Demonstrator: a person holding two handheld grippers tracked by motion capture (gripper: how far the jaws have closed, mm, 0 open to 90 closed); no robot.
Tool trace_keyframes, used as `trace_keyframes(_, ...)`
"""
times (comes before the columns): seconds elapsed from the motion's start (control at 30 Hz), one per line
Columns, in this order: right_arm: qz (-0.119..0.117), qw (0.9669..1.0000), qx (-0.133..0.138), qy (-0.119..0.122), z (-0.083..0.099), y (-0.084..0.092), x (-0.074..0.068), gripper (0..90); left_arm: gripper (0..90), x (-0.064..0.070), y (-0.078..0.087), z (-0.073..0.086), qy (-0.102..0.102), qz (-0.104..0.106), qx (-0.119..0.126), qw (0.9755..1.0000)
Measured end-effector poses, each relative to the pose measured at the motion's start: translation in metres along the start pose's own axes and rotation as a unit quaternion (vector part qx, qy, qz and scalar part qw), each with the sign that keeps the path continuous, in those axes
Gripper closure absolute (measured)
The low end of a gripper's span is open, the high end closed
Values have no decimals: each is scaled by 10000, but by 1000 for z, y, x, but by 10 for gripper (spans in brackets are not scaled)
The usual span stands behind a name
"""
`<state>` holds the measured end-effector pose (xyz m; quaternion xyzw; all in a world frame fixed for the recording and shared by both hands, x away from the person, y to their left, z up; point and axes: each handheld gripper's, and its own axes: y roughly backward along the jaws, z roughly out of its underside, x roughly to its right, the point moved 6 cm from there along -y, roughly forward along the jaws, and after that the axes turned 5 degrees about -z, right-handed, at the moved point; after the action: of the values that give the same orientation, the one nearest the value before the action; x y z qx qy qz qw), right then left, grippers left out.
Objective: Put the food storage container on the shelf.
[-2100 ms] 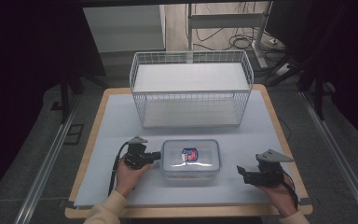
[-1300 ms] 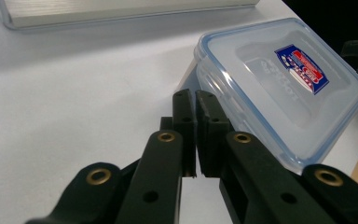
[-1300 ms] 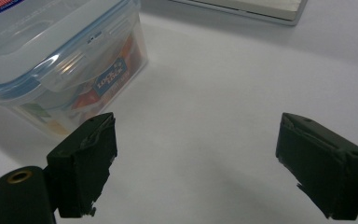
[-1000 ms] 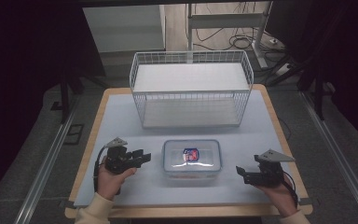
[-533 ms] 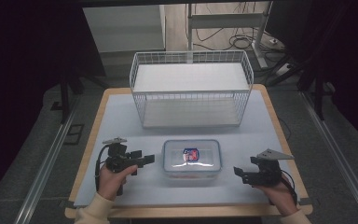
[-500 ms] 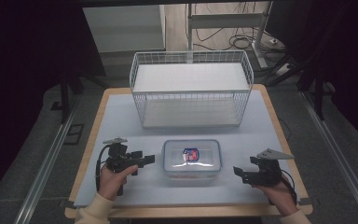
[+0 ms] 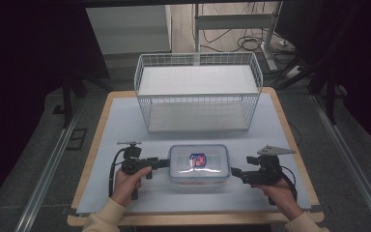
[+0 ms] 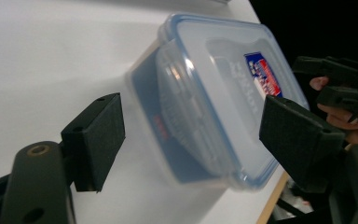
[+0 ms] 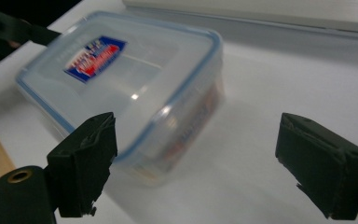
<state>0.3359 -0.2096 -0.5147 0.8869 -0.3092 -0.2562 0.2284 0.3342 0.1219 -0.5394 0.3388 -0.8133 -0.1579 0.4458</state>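
The left tongs (image 7: 163,163) stand spread wide at the lower left of the high view, their tips just at the short left end of the clear plastic food container (image 7: 199,164); in the left gripper view the two black pads flank that end without closing on it. Over the past couple of seconds these tongs pulled away to the left and have now come back in against the box, which suggests a fresh approach to grip it from that side. The right tongs (image 7: 235,172) have barely shifted; they too are spread, aimed at the container's right end from the lower right and just short of it. The container, lid on and bearing a red-and-blue label (image 7: 198,160), lies flat in the lower middle of the white counter (image 7: 125,121), between both tongs. The white wire basket (image 7: 198,92) stands empty, well behind it, toward the upper centre.
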Motion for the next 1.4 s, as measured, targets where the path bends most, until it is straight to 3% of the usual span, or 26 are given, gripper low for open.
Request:
trace_keyframes(0.1, -109, 9999, -64, -12, -8, -7, -4, 122, 210, 2, -6, 1, -46, 36, -114, 9999)
trace_keyframes(0.4, -439, 9985, -175, -273, -26, -35, -9, 103, 175, 0, -24, 8, 239, 277, -431, 9984)
trace_keyframes(0.63, -631, 9965, -329, -442, -20, -42, -11, 99, 231, 6, -29, 9, 147, 456, -461, 9978)
trace_keyframes(1.13, -786, 9929, -586, -673, -13, -53, -5, 133, 298, 6, -27, 7, 121, 441, -343, 9984)
trace_keyframes(1.33, -956, 9898, -562, -899, -13, -56, -2, 181, 300, 7, -27, 8, 111, 431, -300, 9986)
trace_keyframes(1.4, -1036, 9883, -510, -996, -13, -52, 1, 240, 301, 7, -27, 8, 91, 440, -288, 9986)
